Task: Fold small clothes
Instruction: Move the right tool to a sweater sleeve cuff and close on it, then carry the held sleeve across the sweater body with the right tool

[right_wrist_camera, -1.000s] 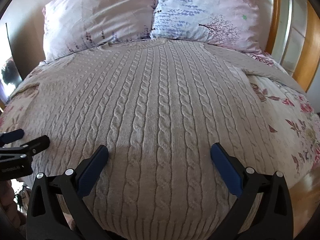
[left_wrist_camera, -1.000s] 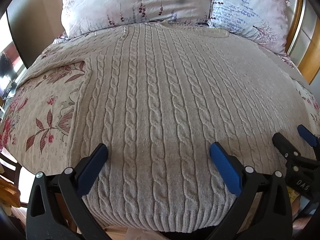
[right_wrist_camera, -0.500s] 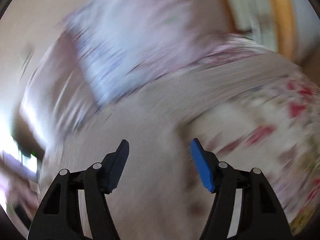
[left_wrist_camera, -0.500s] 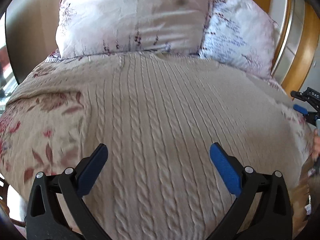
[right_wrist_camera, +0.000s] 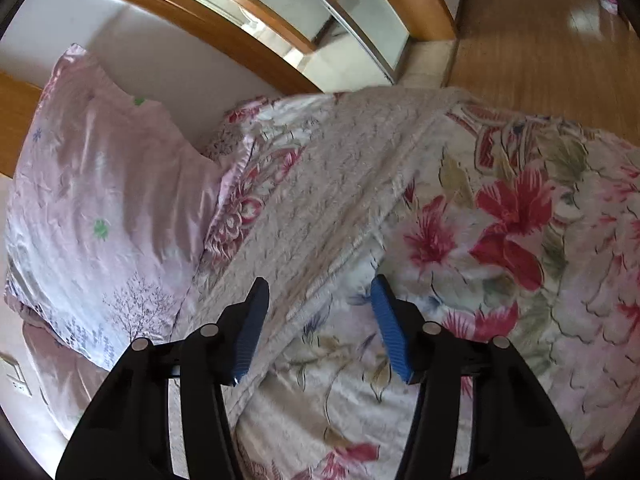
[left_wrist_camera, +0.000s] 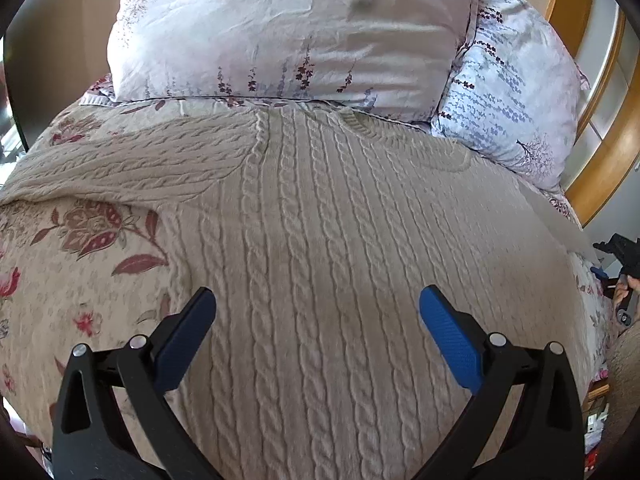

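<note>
A beige cable-knit sweater (left_wrist_camera: pixel 328 240) lies flat on the floral bedspread, neck toward the pillows, its left sleeve (left_wrist_camera: pixel 120 168) stretched out to the left. My left gripper (left_wrist_camera: pixel 316 320) is open and empty, just above the sweater's body. My right gripper (right_wrist_camera: pixel 316 320) is open and empty, over the lower edge of the sweater's right sleeve (right_wrist_camera: pixel 340 184), which runs across the bedspread toward the bed's edge. The right gripper also shows small at the far right of the left wrist view (left_wrist_camera: pixel 620 256).
Two pillows (left_wrist_camera: pixel 288 32) (left_wrist_camera: pixel 516 92) lie at the head of the bed, against a wooden headboard (left_wrist_camera: pixel 600 152). The floral bedspread (right_wrist_camera: pixel 520 240) covers the bed. A wooden floor (right_wrist_camera: pixel 540 32) and a mirrored wardrobe (right_wrist_camera: pixel 320 4) lie beyond the bed's right side.
My left gripper has moved up the sweater from the hem toward the neck. My right gripper has swung off to the right, from over the body to the right sleeve, and narrowed somewhat.
</note>
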Available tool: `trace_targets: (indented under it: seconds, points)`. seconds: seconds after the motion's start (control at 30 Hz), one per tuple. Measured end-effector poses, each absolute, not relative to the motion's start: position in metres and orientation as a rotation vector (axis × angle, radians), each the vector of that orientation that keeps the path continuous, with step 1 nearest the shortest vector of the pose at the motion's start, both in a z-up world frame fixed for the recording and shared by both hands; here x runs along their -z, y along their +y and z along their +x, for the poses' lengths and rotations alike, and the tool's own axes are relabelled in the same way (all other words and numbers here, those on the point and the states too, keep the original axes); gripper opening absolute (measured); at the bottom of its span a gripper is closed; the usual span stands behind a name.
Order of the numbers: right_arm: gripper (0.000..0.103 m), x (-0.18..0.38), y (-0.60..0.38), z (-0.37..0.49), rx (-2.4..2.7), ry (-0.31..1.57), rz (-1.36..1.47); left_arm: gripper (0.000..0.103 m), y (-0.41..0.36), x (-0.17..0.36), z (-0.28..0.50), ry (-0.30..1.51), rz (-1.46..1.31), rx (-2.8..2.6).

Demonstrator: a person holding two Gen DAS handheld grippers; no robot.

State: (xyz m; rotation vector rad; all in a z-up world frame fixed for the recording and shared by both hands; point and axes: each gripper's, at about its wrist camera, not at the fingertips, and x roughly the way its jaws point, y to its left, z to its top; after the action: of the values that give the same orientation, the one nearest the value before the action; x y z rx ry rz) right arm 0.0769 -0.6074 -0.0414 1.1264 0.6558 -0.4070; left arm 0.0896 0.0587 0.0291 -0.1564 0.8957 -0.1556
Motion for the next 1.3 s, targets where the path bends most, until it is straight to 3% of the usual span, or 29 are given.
trace_targets:
  seconds: [0.23, 0.4, 0.6, 0.87, 0.97, 1.2, 1.27, 1.3]
  points:
    - [0.034, 0.046, -0.613, 0.08, 0.405, 0.631, 1.09, 0.098, 0.048, -0.028, 0.102, 0.904, -0.21, 0.225]
    - [0.01, 0.049, -0.614, 0.086, 0.434, 0.638, 1.028, 0.092, 0.042, -0.027, 0.107, 0.916, -0.242, 0.271]
    - [0.008, 0.005, -0.588, 0.091, 0.424, 0.558, 0.81, 0.081, 0.045, -0.027, 0.111, 0.929, -0.281, 0.293]
    - [0.008, -0.072, -0.465, 0.114, 0.081, 0.458, 0.514, 0.074, 0.051, -0.031, 0.116, 0.934, -0.326, 0.295]
    - [0.008, -0.064, -0.401, 0.13, -0.092, 0.536, 0.438, 0.073, 0.048, -0.034, 0.12, 0.934, -0.341, 0.303]
    - [0.01, 0.017, -0.298, 0.163, -0.268, 0.883, 0.346, 0.072, 0.038, -0.034, 0.127, 0.96, -0.359, 0.34]
    - [0.017, 0.015, -0.306, 0.162, -0.283, 0.883, 0.409, 0.072, 0.037, -0.032, 0.128, 0.972, -0.366, 0.352]
    - [0.031, 0.013, -0.311, 0.161, -0.296, 0.889, 0.444, 0.072, 0.037, -0.031, 0.129, 0.977, -0.367, 0.355]
